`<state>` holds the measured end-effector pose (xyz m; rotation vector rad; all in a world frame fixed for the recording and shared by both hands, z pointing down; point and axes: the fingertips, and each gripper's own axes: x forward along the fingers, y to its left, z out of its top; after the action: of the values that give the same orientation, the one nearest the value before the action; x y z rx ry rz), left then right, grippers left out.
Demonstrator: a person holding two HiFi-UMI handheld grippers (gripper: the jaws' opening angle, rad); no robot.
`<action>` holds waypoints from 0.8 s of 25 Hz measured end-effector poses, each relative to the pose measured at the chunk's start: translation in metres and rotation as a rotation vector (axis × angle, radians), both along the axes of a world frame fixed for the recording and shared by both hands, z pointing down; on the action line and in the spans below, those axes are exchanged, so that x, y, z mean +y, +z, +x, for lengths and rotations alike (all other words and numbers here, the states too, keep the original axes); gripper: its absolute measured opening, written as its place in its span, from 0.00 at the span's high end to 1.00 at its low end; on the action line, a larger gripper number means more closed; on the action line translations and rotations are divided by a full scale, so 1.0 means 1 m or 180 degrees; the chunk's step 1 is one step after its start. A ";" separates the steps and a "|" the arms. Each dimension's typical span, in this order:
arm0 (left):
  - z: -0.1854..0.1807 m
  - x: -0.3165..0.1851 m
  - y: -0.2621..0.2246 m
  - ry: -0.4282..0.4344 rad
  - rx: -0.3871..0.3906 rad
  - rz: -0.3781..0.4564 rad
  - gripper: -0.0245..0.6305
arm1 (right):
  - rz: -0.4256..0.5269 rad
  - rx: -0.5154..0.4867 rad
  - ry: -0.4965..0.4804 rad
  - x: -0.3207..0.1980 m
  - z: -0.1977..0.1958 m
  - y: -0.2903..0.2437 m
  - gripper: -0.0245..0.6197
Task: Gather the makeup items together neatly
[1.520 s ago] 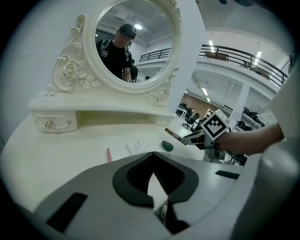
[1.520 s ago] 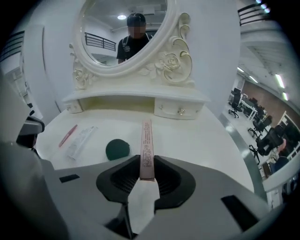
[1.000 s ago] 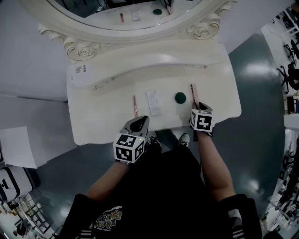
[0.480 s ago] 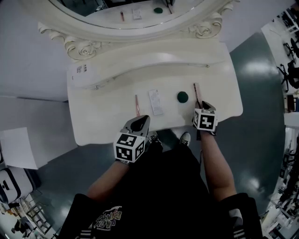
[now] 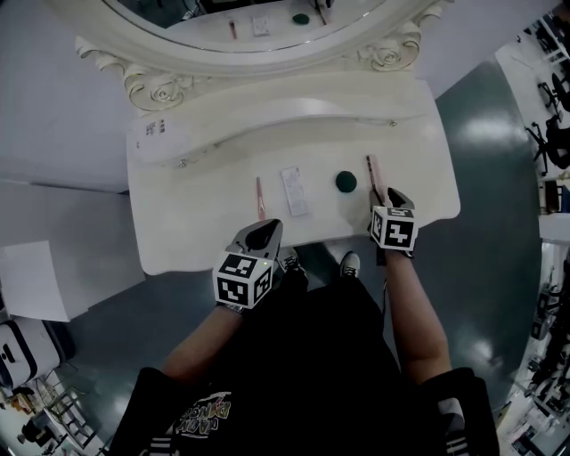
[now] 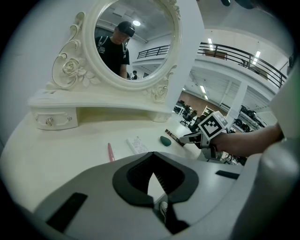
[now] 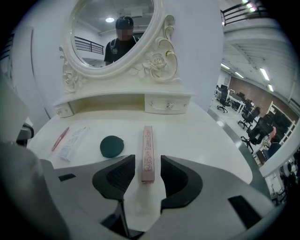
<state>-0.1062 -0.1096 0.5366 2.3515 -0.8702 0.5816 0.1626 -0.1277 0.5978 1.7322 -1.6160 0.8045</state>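
Head view: on the dressing table we note a row running nine to three o'clock: pink pencil, white tube, green compact, slim pink box.

Left gripper view: the left gripper has its jaws together, empty.

Right gripper view: the right gripper has just been opening its jaws. The box lies between them, pointing to twelve o'clock, and the pads stand clear of it.

Cream-white dressing table: one row on its top, left to right, each apart: slim pink pencil, flat white tube, round dark-green compact, long pinkish slim box. Behind the row: raised drawer shelf, bearing an oval carved-frame mirror.
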 end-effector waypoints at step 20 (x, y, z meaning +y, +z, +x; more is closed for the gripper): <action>0.076 0.088 -0.095 -0.0722 0.0153 0.0466 0.95 | 0.1328 -0.1188 -0.1275 0.079 -0.016 -0.186 0.92</action>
<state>-0.0305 -0.0219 0.4421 2.3403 -1.1727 0.3781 0.1461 -0.0491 0.4120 1.4898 -2.4294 0.6481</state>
